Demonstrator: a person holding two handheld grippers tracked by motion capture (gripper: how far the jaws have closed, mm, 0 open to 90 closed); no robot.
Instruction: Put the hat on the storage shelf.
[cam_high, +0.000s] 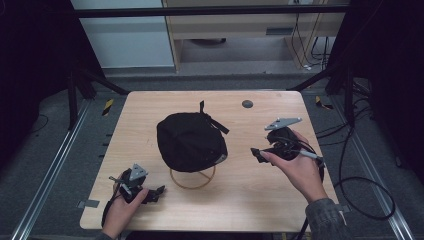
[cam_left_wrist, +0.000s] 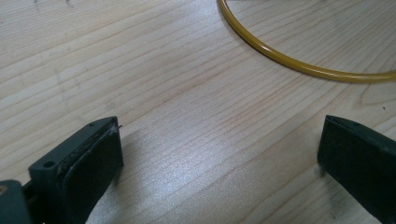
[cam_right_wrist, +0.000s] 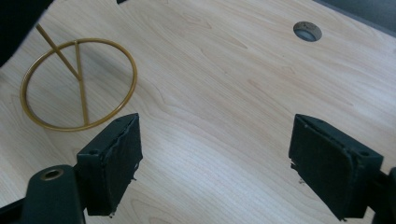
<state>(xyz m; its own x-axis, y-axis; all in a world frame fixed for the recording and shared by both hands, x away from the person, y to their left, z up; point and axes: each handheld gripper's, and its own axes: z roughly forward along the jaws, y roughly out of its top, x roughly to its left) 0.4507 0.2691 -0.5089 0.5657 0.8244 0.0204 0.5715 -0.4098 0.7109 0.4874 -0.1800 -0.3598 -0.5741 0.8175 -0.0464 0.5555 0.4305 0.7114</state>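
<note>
A black cap (cam_high: 191, 141) sits on a gold wire stand (cam_high: 192, 180) in the middle of the table (cam_high: 260, 200). The left gripper (cam_high: 156, 192) and right gripper (cam_high: 257, 155) have their jaws wide apart, holding nothing.

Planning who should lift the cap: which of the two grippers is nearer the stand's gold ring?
The left gripper. Its open jaws sit on the table just beside the gold ring under the black cap, while the right gripper is farther off, past the cap's edge.

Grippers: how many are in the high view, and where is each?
2. The left gripper is near the table's front left corner, beside the gold stand's ring. The right gripper is right of the black cap. Both have jaws open.
</note>
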